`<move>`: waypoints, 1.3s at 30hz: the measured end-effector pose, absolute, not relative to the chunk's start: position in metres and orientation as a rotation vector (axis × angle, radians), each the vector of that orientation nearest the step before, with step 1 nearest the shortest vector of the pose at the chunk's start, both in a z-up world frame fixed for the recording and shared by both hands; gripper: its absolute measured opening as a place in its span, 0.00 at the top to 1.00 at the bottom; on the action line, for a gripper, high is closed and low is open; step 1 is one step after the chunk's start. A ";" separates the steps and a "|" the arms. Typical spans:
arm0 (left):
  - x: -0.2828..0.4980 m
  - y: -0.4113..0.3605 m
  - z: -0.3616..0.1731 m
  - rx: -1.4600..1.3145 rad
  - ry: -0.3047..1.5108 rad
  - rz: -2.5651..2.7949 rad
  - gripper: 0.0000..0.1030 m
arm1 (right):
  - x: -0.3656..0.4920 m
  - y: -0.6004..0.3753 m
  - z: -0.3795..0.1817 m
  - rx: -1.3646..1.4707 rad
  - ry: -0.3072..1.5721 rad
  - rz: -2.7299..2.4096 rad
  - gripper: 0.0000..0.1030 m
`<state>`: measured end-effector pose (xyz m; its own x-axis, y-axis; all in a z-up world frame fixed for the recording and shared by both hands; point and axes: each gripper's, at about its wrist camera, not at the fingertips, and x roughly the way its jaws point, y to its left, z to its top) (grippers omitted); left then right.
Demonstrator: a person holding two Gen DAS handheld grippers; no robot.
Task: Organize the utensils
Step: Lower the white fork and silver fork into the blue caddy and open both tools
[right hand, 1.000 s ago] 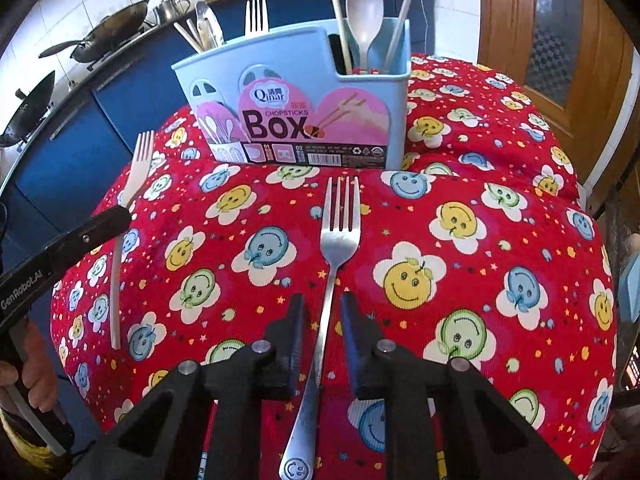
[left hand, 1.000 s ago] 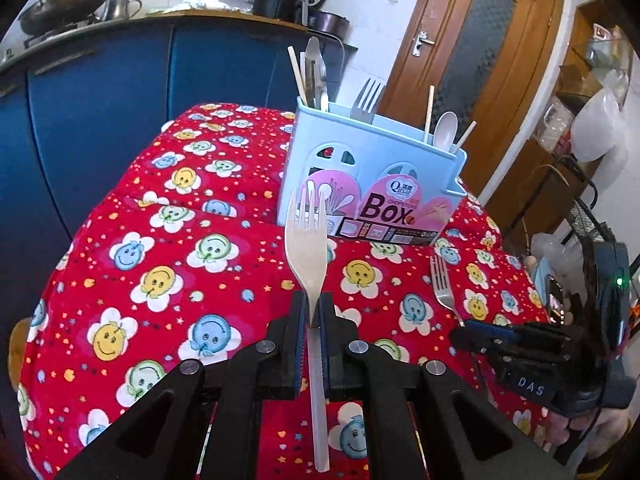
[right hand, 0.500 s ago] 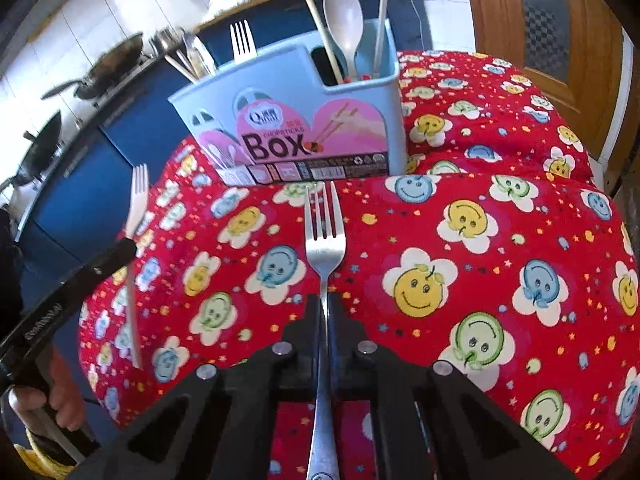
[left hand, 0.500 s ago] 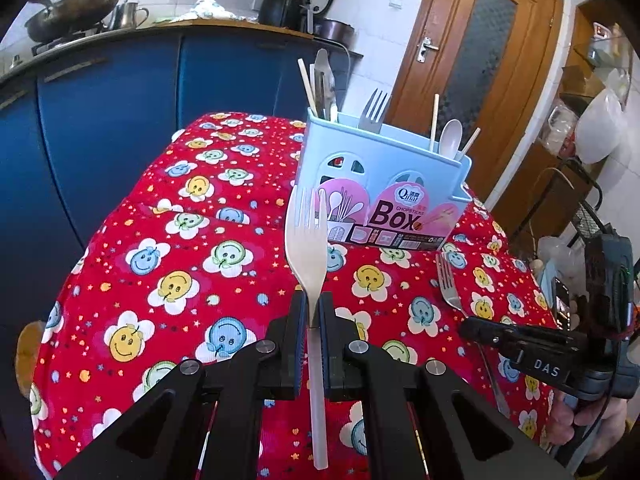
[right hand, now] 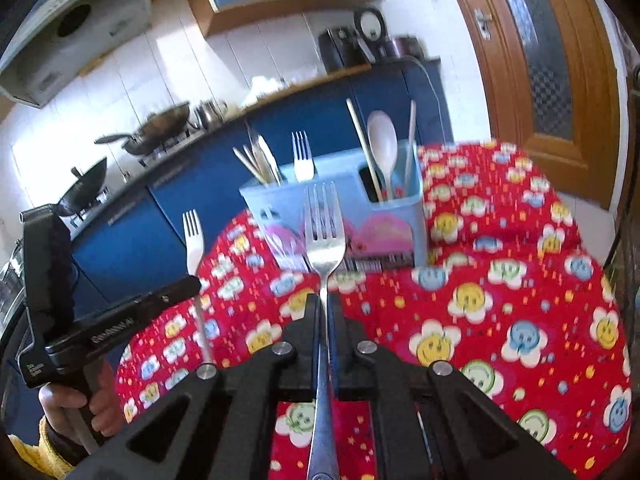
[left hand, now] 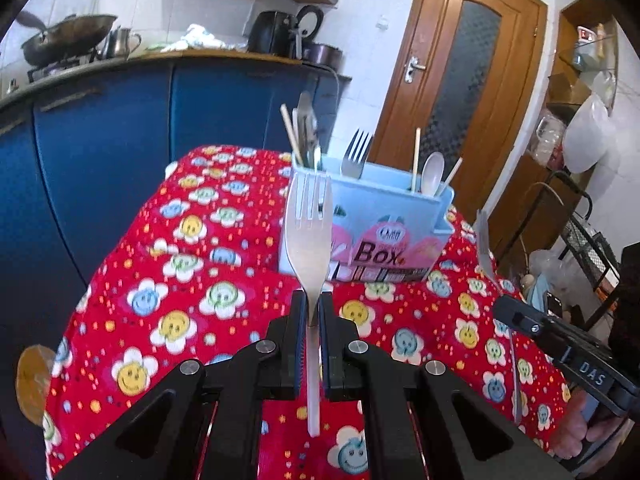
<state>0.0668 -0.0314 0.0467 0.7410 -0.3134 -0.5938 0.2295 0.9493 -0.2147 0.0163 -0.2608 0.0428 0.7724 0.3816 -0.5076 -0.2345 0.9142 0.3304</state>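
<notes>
Ahead of you the pale blue plastic utensil box (left hand: pixel 384 216) stands on the table covered by a red smiley-flower cloth (right hand: pixel 500 300), with the blue kitchen cabinets (left hand: pixel 120 140) behind it. Your left gripper (left hand: pixel 311 316) holds the cream plastic fork (left hand: pixel 310 236) before the box's left end; your right gripper (right hand: pixel 326 316) holds the silver metal fork (right hand: pixel 324 240) before its middle. Inside stand chopsticks and, seemingly, knives at the left, a fork (right hand: pixel 303 160) in the middle, and a white spoon (right hand: pixel 383 140) at the right.
</notes>
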 end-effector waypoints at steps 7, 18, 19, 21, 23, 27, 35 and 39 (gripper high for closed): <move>0.076 -0.034 0.067 -0.134 0.599 -0.321 0.94 | 0.020 -0.265 0.060 0.270 0.518 0.331 0.95; 0.097 -0.044 0.112 -0.109 0.468 -0.338 0.94 | 0.039 -0.271 0.075 0.286 0.447 0.314 0.95; 0.100 -0.045 0.116 -0.107 0.456 -0.336 0.94 | 0.040 -0.272 0.076 0.289 0.442 0.313 0.95; 0.107 -0.047 0.123 -0.104 0.437 -0.331 0.94 | 0.044 -0.274 0.079 0.293 0.428 0.313 0.95; 0.115 -0.048 0.130 -0.103 0.418 -0.323 0.94 | 0.046 -0.275 0.080 0.294 0.413 0.308 0.95; 0.128 -0.052 0.140 -0.098 0.376 -0.314 0.94 | 0.051 -0.277 0.083 0.296 0.391 0.303 0.95; 0.155 -0.064 0.144 -0.070 0.318 -0.290 0.94 | 0.067 -0.284 0.084 0.305 0.373 0.294 0.95; 0.169 -0.068 0.134 -0.073 0.334 -0.285 0.94 | 0.076 -0.288 0.086 0.311 0.350 0.283 0.95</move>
